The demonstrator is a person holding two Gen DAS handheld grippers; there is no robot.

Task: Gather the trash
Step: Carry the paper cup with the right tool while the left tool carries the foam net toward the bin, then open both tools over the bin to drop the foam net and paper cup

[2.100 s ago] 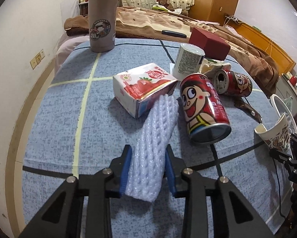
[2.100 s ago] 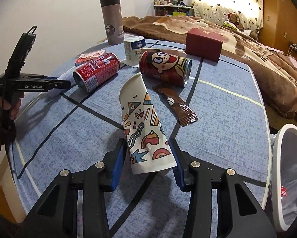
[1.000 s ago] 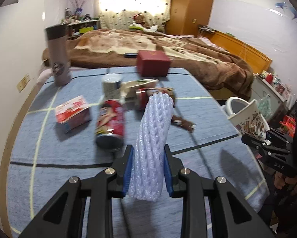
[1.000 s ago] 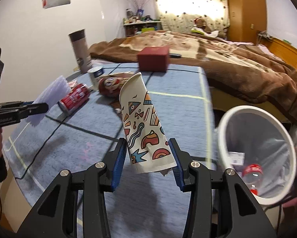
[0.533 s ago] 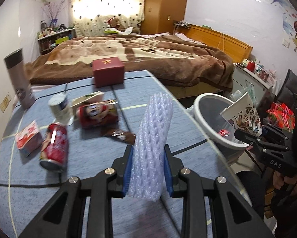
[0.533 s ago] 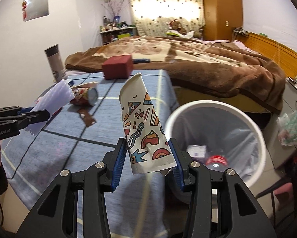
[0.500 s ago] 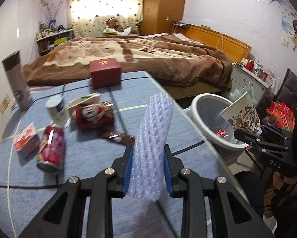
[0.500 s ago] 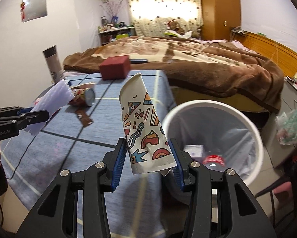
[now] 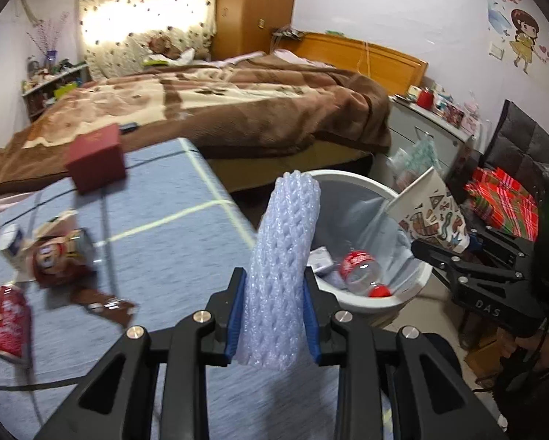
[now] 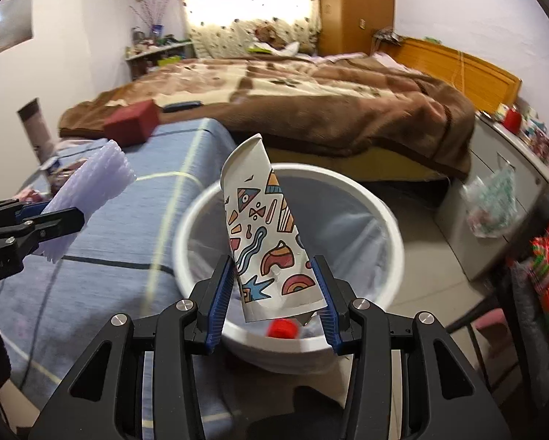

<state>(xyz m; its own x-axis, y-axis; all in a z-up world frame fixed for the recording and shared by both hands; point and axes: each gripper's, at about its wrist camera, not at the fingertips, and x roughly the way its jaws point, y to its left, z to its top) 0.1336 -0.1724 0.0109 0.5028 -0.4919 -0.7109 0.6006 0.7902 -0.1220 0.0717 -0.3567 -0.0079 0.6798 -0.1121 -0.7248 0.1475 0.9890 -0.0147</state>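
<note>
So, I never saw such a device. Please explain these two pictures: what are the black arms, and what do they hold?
No robot here: a person carries two hand-held tongs, each with a camera looking along its fingers. One picture comes from the left tongs, shut on a white foam net. The other comes from the right tongs, shut on a flattened paper cup over a white bin. A bottle lies in the bin. On the blue table remain cans and a red box.
</note>
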